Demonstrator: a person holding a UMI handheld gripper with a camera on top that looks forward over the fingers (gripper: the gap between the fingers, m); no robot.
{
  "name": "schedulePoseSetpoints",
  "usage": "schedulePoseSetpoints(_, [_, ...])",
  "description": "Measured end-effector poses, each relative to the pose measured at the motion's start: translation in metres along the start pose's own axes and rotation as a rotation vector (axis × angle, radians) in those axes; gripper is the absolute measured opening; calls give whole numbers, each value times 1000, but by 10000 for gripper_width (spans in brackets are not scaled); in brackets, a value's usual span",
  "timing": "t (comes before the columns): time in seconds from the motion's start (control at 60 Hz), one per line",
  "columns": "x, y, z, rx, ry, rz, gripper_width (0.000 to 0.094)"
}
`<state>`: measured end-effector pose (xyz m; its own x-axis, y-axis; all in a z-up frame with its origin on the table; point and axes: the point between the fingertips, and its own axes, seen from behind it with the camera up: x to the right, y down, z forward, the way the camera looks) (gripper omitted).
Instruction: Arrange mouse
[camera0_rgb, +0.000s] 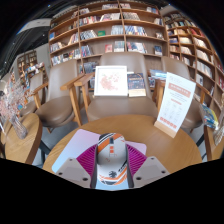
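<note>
A white mouse (112, 162) with orange and dark stripes sits between my fingers, its nose pointing away from me. My gripper (112, 150) is shut on the mouse, with the magenta pads (89, 160) pressing on both of its sides. A pale lavender mouse mat (74, 148) lies on the round wooden table (150, 132), just under and to the left of the fingers. I cannot tell whether the mouse touches the mat or hangs slightly above it.
A white leaflet stand (176, 102) stands on the table's right side. A display board with a white card (110, 80) and a dark book (137, 83) stands at the far edge. Wooden chairs (62, 100) are at the left. Bookshelves (110, 30) fill the background.
</note>
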<state>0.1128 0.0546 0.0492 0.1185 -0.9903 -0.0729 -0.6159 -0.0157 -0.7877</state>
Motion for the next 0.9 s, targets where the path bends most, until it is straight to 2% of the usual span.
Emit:
schedulePoseSetpoints(0.25, [-43, 48, 36, -66, 14, -69, 441])
schedulePoseSetpoints(0.4, [-41, 49, 40, -49, 31, -87, 493])
schedulePoseSetpoints(0.45, [-43, 50, 38, -58, 27, -75, 559])
schedulePoseSetpoints(0.5, [-44, 45, 29, -47, 29, -66, 734])
schedulePoseSetpoints(0.55, [-42, 37, 13, -27, 43, -69, 862])
schedulePoseSetpoints(0.717, [-38, 12, -83, 64, 78, -65, 854])
schedulePoseSetpoints(0.9, [-28, 19, -213, 145, 105, -54, 858])
